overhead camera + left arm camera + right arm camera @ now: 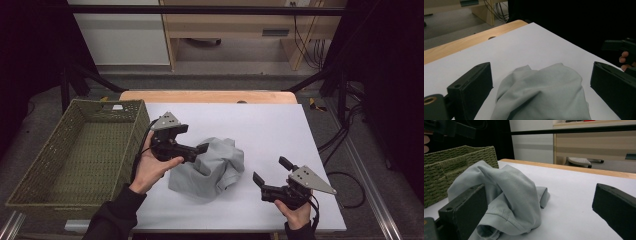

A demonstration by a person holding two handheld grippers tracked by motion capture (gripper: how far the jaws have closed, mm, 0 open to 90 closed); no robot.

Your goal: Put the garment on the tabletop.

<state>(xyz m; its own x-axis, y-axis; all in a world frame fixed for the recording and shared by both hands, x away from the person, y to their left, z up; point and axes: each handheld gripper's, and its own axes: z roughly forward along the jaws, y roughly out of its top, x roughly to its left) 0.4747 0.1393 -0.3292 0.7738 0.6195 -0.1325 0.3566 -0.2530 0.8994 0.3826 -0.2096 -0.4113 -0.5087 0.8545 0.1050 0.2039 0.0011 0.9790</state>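
1. Fingers (471, 85) of the left gripper (192, 150) stand wide apart over the left side of the grey cloth (210, 167), gripping nothing, apparently lined up to close on its raised fold.
2. Crumpled in a heap, the cloth lies near the middle of the white surface (265, 125).
3. To the cloth's right, the right gripper (270, 177) hangs just above the surface, also spread and empty, pointing toward the cloth.
4. At the far left sits a green woven basket (30, 182), likely the cloth's destination.
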